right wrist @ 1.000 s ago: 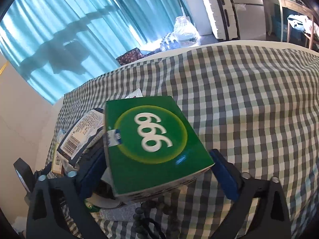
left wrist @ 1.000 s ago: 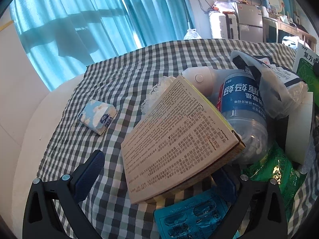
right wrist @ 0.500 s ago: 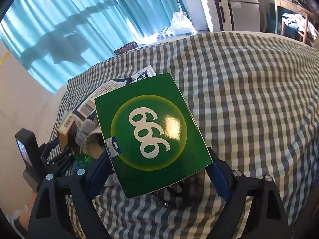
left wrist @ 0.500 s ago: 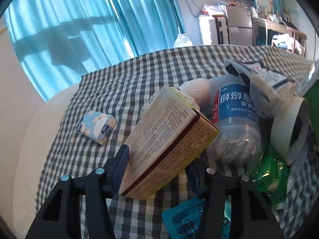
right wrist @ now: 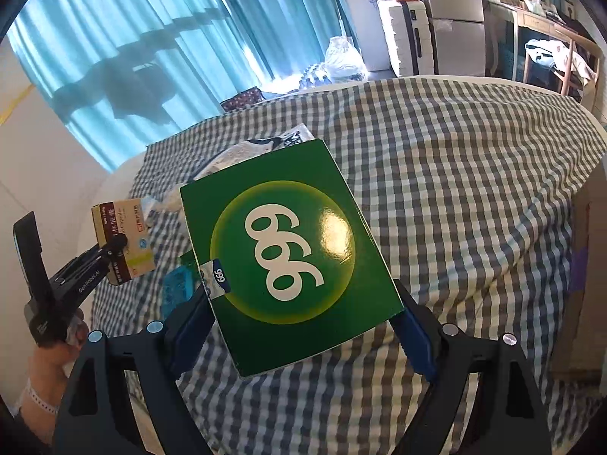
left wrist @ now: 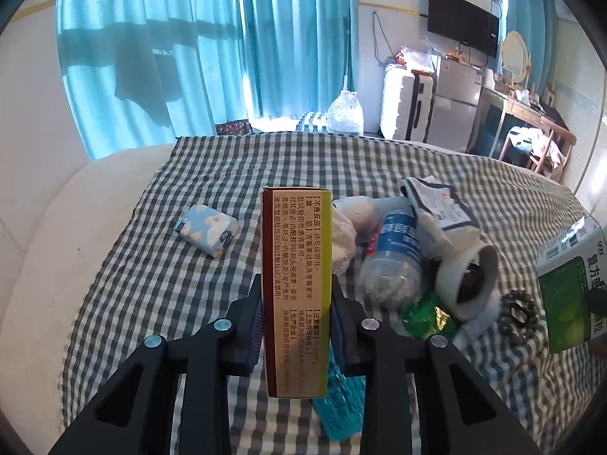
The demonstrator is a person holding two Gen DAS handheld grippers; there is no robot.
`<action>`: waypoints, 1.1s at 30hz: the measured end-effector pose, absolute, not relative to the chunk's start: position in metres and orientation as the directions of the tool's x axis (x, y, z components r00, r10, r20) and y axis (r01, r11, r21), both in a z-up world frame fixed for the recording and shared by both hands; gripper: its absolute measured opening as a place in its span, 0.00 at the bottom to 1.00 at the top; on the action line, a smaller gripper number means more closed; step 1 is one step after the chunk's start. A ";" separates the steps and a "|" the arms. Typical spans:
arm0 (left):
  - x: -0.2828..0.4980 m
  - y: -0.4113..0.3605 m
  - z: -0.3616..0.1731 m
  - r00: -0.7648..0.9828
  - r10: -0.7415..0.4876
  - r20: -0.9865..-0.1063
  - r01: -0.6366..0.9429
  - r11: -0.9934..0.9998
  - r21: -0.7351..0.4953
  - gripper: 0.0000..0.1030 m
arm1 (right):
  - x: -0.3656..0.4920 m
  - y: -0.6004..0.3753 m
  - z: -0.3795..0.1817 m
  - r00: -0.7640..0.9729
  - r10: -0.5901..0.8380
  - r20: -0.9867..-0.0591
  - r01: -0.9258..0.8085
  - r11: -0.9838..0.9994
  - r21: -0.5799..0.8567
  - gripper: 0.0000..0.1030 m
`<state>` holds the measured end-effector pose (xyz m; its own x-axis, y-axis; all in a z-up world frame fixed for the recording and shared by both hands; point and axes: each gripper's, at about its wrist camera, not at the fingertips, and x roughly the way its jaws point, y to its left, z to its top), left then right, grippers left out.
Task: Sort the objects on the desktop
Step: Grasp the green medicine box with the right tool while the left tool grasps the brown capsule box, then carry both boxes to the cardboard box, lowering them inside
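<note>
Your left hand-held gripper (left wrist: pixel 296 318) is closing on the yellow box (left wrist: pixel 297 284), pads touching its sides; your right hand-held gripper (right wrist: pixel 299 326) pinches the green box (right wrist: pixel 292 250) above the table (right wrist: pixel 474 189).

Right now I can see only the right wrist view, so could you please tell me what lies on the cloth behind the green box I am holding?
Observer: The green box hides a heap; in it a clear bottle with a blue label lies on its side on the checked cloth.
Operator: Thank you. Does anything lie apart from that heap?
Observer: Yes, a flowered tissue pack lies alone, left of the tan box.
Operator: How does the left gripper take that box?
Observer: The left gripper is closing, pads on the box's two broad faces, its narrow printed side facing the camera.
</note>
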<state>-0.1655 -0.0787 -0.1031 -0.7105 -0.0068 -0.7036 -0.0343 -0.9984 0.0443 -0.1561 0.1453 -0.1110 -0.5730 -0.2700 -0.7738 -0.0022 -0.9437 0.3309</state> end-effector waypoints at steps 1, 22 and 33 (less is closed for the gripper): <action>-0.160 -0.076 -0.101 -0.709 -0.003 -0.705 -0.037 -0.999 0.041 0.29 | -0.149 0.145 -0.108 -0.576 -0.275 -0.770 -0.001 -0.942 0.336 0.84; -0.038 0.005 0.031 -0.783 0.149 -0.604 -0.160 -0.986 -0.036 0.29 | -0.032 0.141 0.008 -0.726 -0.135 -0.675 -0.032 -0.973 0.229 0.84; -0.019 0.057 0.070 -0.799 0.223 -0.558 -0.260 -0.965 -0.013 0.29 | -0.006 0.175 0.044 -0.771 0.001 -0.637 -0.135 -0.978 0.161 0.84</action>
<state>-0.0188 0.0567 0.0700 -0.7992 0.2230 -0.5581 -0.2605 -0.9654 -0.0126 -0.0061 0.1751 0.0436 -0.7705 0.0015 -0.6374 -0.1352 -0.9776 0.1612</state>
